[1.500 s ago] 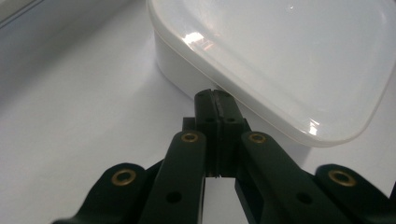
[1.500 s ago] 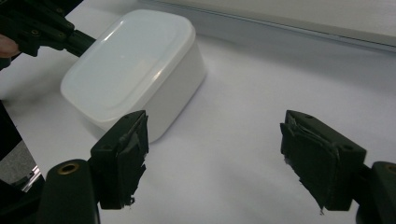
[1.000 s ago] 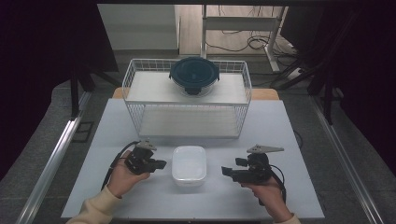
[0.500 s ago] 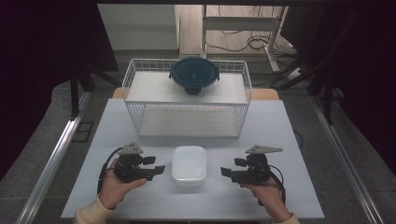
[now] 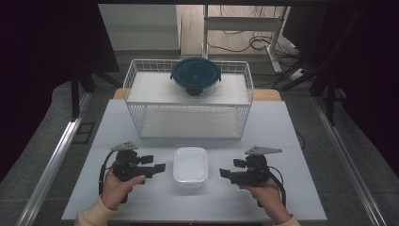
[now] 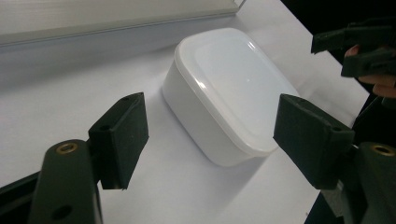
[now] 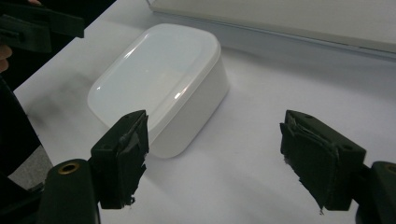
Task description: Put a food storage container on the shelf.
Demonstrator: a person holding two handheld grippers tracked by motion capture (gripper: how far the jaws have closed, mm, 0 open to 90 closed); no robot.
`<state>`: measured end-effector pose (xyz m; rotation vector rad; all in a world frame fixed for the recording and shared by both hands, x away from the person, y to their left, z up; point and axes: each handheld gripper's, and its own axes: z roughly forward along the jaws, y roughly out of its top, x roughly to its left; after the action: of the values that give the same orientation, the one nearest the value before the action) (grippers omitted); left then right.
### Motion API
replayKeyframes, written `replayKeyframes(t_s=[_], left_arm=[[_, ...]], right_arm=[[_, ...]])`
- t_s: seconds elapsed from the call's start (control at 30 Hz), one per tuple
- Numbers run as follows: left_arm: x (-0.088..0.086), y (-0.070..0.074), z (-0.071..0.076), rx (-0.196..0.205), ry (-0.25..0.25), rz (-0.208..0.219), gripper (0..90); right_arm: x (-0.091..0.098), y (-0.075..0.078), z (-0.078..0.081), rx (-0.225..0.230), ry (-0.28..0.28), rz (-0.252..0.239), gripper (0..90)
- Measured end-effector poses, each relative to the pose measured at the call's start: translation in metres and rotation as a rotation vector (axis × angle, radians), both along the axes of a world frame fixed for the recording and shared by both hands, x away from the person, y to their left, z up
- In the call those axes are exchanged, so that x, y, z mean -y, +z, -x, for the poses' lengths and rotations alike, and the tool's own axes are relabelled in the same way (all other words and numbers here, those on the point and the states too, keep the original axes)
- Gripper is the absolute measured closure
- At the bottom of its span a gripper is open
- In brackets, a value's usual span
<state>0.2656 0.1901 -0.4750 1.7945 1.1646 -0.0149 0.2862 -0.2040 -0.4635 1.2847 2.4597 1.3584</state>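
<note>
Dark surroundings frame a pale table (image 5: 141, 136), and the white lidded box (image 5: 190, 166) lies near its front edge, in front of the wire basket (image 5: 188, 101) that carries a dark round lidded bowl (image 5: 195, 76) on its upper shelf. Compared with a second ago, the left gripper (image 5: 159, 167) has drawn slightly back from the box, and its jaws have just been opening, with nothing between them. That probably means it is readied for a grasp. It now points level at the box's left side, near it but apart. The right gripper (image 5: 225, 173) mirrors it on the box's right side, jaws spread and empty, unmoved.
</note>
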Motion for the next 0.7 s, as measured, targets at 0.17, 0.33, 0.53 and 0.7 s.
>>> replayKeyframes(t_s=[0.17, 0.33, 0.53, 0.7], left_arm=[[-0.001, -0.002, -0.002, -0.019, 0.009, 0.043, 26.5], [-0.002, -0.006, -0.007, -0.066, 0.004, 0.090, 27.7], [0.000, -0.009, -0.015, -0.124, 0.004, 0.163, 30.1], [0.011, -0.010, -0.021, -0.131, 0.000, 0.151, 30.4]], right_arm=[[-0.006, -0.001, -0.001, -0.019, 0.009, -0.012, 23.2], [-0.015, -0.003, -0.003, -0.038, 0.022, -0.022, 24.3], [-0.027, -0.004, -0.011, -0.091, 0.016, -0.049, 24.8], [-0.037, -0.001, -0.022, -0.118, 0.003, -0.085, 25.6]])
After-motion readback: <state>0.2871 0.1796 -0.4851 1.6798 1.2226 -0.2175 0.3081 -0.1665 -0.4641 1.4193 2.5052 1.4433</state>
